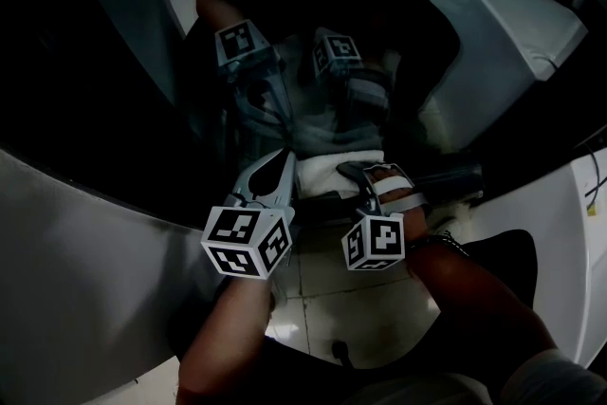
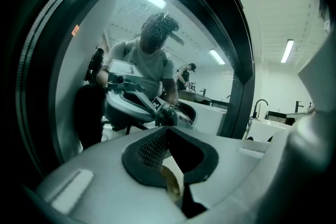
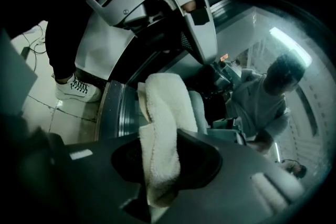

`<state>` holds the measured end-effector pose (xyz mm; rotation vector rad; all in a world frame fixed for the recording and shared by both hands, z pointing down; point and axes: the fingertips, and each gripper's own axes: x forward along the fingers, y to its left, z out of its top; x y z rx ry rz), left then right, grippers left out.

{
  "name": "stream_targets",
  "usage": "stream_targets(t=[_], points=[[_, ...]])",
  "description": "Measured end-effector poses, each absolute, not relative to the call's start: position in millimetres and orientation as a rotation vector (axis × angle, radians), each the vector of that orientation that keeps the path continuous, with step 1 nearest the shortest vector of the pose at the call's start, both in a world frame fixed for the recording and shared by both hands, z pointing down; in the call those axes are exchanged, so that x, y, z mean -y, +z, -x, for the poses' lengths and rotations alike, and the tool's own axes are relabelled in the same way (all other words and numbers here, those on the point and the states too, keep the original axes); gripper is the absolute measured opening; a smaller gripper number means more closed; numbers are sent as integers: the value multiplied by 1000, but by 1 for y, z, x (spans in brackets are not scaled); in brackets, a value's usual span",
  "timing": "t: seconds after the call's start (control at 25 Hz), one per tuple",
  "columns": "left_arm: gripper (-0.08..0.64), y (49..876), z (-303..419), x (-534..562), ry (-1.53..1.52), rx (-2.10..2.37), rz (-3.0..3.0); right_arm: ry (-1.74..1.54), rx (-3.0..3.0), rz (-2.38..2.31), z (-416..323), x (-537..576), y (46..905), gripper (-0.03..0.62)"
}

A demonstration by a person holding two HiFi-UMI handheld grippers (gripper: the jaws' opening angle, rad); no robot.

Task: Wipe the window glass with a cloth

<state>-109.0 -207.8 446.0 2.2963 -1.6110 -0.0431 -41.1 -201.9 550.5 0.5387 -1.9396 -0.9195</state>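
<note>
The round window glass [image 2: 131,34] fills the left gripper view and mirrors the person and both grippers. It shows again in the head view as dark glass [image 1: 313,100] and in the right gripper view [image 3: 294,60]. A white terry cloth [image 3: 165,128] hangs folded between the jaws of my right gripper [image 3: 163,165], which is shut on it. In the head view the cloth [image 1: 334,168] lies against the glass between my left gripper [image 1: 280,168] and right gripper [image 1: 365,175]. My left gripper [image 2: 163,136] has its jaws together close to the glass; its fingers [image 3: 197,34] hang just above the cloth.
A thick dark rim [image 2: 236,50] frames the glass. White machine casing [image 1: 503,24] stands at the right and a grey panel [image 1: 85,251] at the left. Pale floor tiles [image 1: 351,299] lie below, and a white shoe [image 3: 79,89] stands on the floor.
</note>
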Motion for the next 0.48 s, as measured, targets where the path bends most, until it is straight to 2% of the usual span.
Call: stream_targets(t=[0.48], points=[[17, 447, 114, 212, -89, 1611, -2273, -810, 1982, -390, 30, 193, 541, 86]])
